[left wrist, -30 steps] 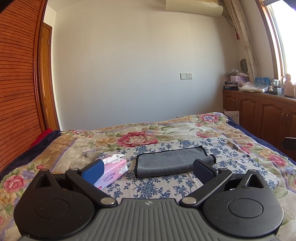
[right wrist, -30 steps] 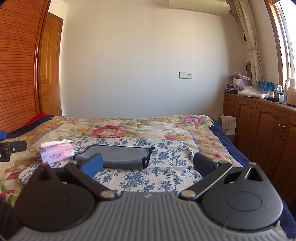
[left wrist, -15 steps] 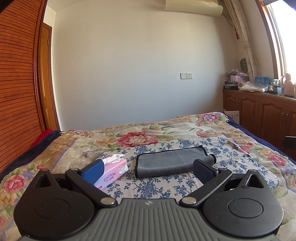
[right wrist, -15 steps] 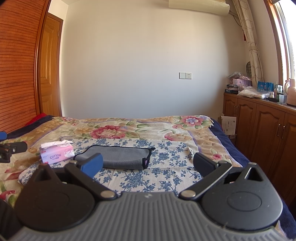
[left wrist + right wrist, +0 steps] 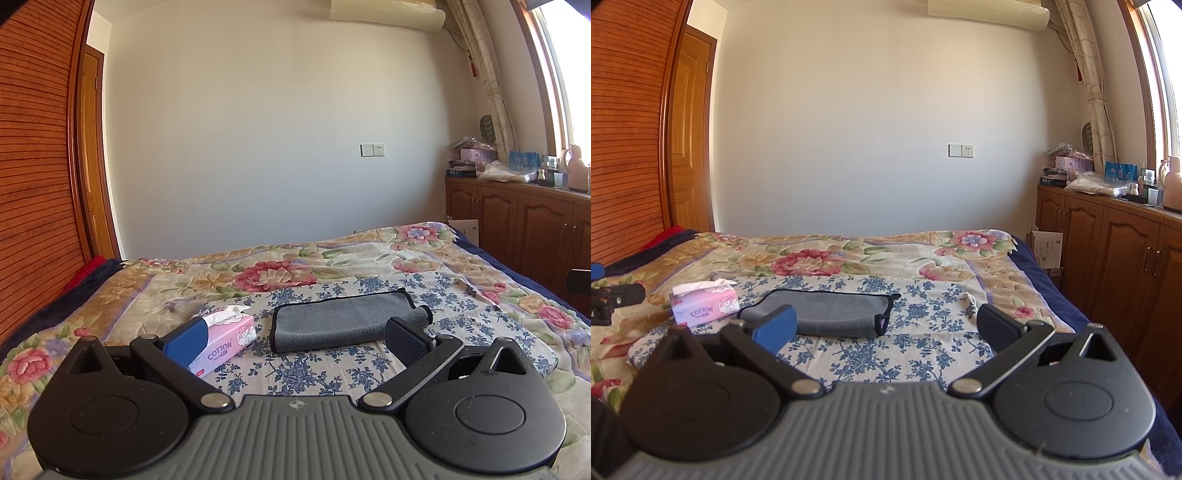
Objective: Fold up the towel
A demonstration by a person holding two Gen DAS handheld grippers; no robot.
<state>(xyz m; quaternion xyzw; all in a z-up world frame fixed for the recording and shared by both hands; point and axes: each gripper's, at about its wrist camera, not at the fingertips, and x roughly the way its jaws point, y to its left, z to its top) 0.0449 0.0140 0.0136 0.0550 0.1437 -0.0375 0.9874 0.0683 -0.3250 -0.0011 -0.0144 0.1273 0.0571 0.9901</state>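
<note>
From the left wrist view, the left tool (image 5: 293, 338) hangs with its jaws spread wide and empty above a bed (image 5: 424, 254), short of the grey towel (image 5: 341, 319), which lies already doubled over on a blue-flowered cloth (image 5: 310, 365), just right of a pink tissue box (image 5: 225, 338). From the right wrist view, the right tool (image 5: 884, 326) is likewise agape and holding nothing, the towel (image 5: 834, 312) again right of the tissue box (image 5: 703, 304) and untouched. The step in hand looks like the approach; a further fold would call for each tool to reach an edge of the towel away from the tissue box, close on it and carry it across
</note>
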